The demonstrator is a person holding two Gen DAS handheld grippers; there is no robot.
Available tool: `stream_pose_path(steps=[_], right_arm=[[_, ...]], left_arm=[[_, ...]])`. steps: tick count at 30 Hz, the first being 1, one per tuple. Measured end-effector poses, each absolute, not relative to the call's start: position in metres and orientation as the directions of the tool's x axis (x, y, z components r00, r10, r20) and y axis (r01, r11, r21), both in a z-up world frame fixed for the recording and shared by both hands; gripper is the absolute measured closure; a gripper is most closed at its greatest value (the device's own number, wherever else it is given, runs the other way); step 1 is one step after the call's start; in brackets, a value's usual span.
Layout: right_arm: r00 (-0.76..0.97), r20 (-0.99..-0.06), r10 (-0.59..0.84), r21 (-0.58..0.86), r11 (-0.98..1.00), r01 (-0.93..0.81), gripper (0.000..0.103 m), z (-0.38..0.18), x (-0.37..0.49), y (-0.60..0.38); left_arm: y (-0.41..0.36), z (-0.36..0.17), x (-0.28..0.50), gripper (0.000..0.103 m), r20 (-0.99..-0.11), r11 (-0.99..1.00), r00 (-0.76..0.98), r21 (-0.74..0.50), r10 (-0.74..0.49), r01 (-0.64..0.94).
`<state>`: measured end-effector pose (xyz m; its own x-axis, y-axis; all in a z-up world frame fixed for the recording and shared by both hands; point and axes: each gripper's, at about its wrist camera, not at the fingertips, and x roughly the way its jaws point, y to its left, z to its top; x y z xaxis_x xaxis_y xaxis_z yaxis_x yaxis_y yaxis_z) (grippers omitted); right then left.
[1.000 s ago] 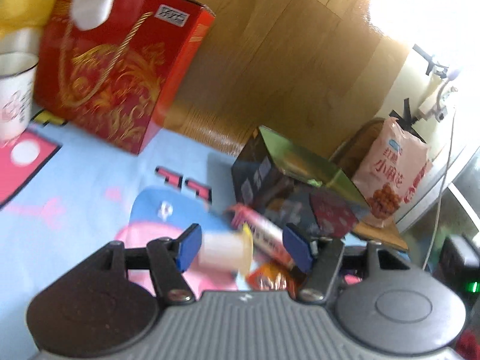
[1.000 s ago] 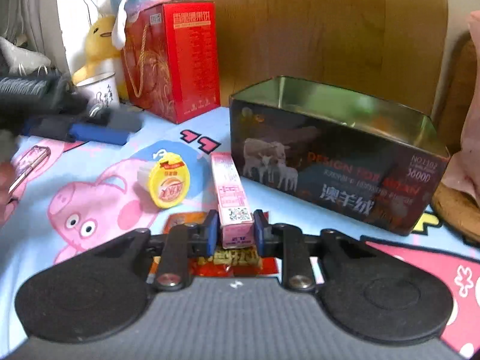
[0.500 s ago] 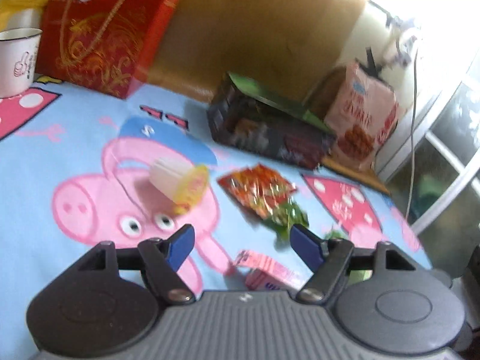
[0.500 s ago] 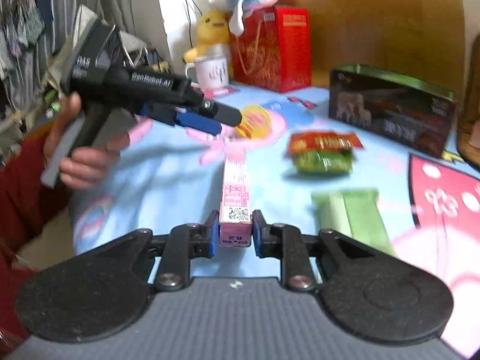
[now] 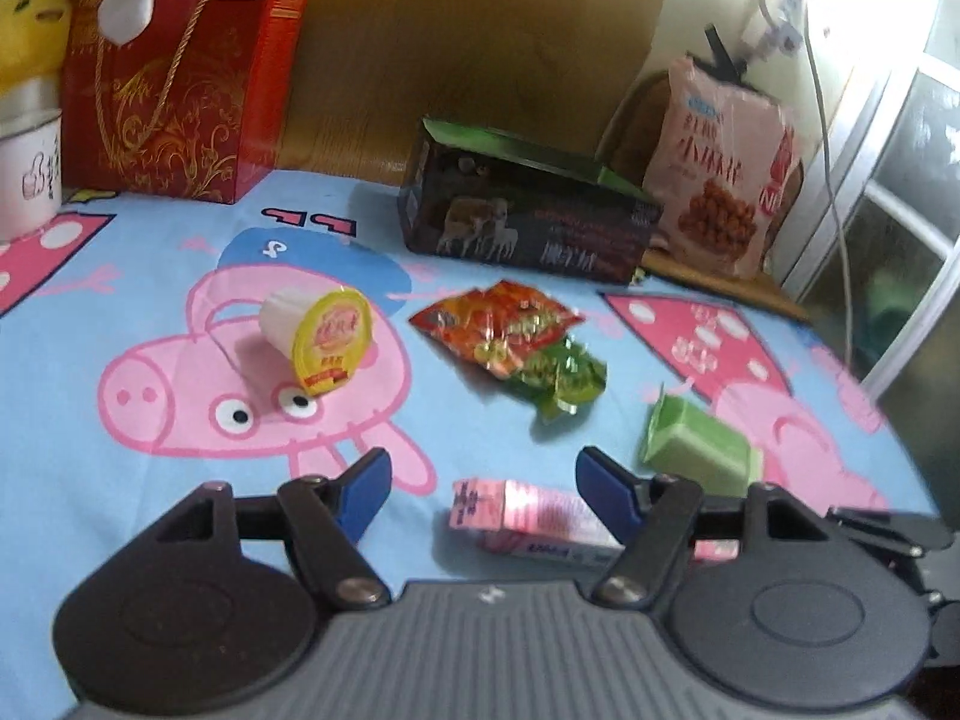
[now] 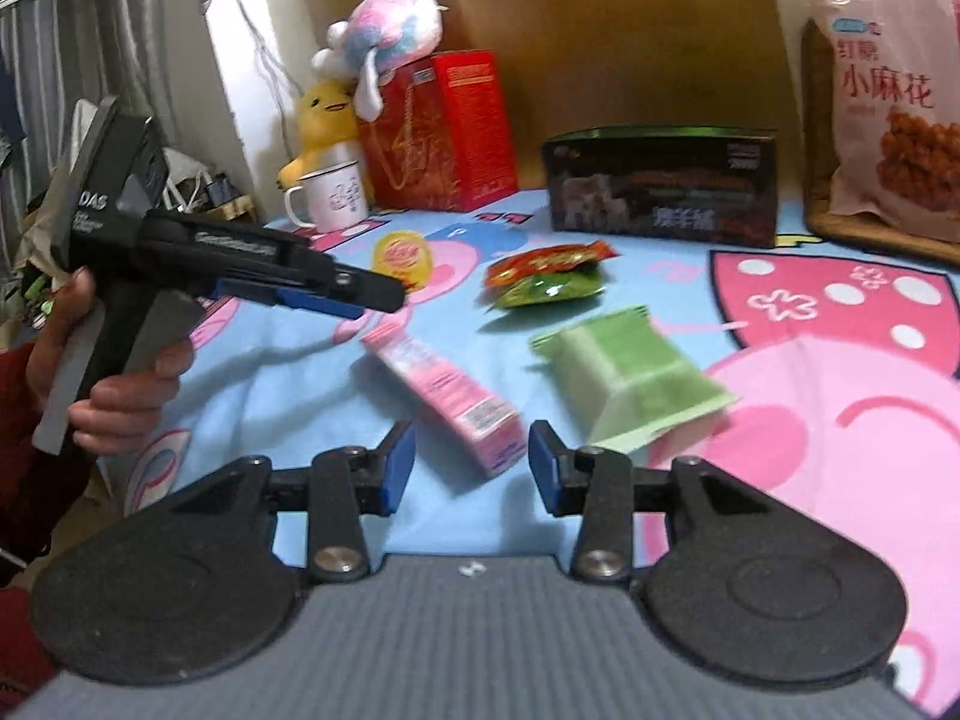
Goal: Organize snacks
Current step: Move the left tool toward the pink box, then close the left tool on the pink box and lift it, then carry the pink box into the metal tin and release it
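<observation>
where it leans upright, the pink bag [image 6: 894, 96] reads "小麻花".

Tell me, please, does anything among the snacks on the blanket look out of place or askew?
Yes: the jelly cup lies tipped on its side, foil lid facing the camera, and the pink box lies flat and skewed. No spill or damage is visible.

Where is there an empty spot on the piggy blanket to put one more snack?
Bare blanket lies left of the jelly cup, toward the white mug, and in front of the red gift box. It's crowded in the middle: the red and green packets, the green pack and the pink box sit close together.
</observation>
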<state>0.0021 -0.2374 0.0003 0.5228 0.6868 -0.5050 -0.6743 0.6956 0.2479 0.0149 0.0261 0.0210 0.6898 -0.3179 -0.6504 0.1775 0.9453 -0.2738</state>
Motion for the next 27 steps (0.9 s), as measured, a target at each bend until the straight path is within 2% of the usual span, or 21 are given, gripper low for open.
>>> stream_pose_path(steps=[2, 4, 6, 8, 13, 17, 27], right_arm=[[0.525, -0.524, 0.671, 0.238, 0.707, -0.666, 0.059, -0.003, 0.002, -0.234], [0.537, -0.518, 0.666, 0.243, 0.716, -0.654, 0.060, -0.004, 0.004, -0.232], [0.554, -0.523, 0.648, 0.233, 0.734, -0.638, 0.070, -0.003, 0.006, -0.231], [0.558, -0.528, 0.640, 0.242, 0.744, -0.623, 0.073, 0.000, 0.010, -0.232], [0.588, -0.471, 0.657, 0.251, 0.739, -0.625, 0.073, 0.015, 0.015, -0.237], [0.624, -0.448, 0.640, 0.211, 0.754, -0.622, 0.073, 0.029, 0.030, -0.234], [0.739, -0.397, 0.544, 0.186, 0.836, -0.516, 0.073, 0.065, 0.134, -0.237]], left_arm=[[0.018, 0.017, 0.013, 0.038, -0.670, 0.950, 0.675, -0.250, -0.308, 0.185], [0.013, 0.015, 0.009, 0.043, -0.663, 0.936, 0.663, -0.283, -0.348, 0.209], [0.013, 0.013, 0.007, 0.044, -0.658, 0.918, 0.646, -0.340, -0.387, 0.204], [0.014, 0.014, 0.006, 0.045, -0.658, 0.911, 0.639, -0.362, -0.398, 0.195], [0.018, 0.035, 0.007, 0.048, -0.611, 0.902, 0.676, -0.379, -0.413, 0.208], [0.011, 0.054, 0.029, 0.048, -0.598, 0.912, 0.696, -0.337, -0.399, 0.233], [-0.022, 0.093, 0.158, 0.048, -0.545, 0.911, 0.736, -0.319, -0.403, 0.262]])
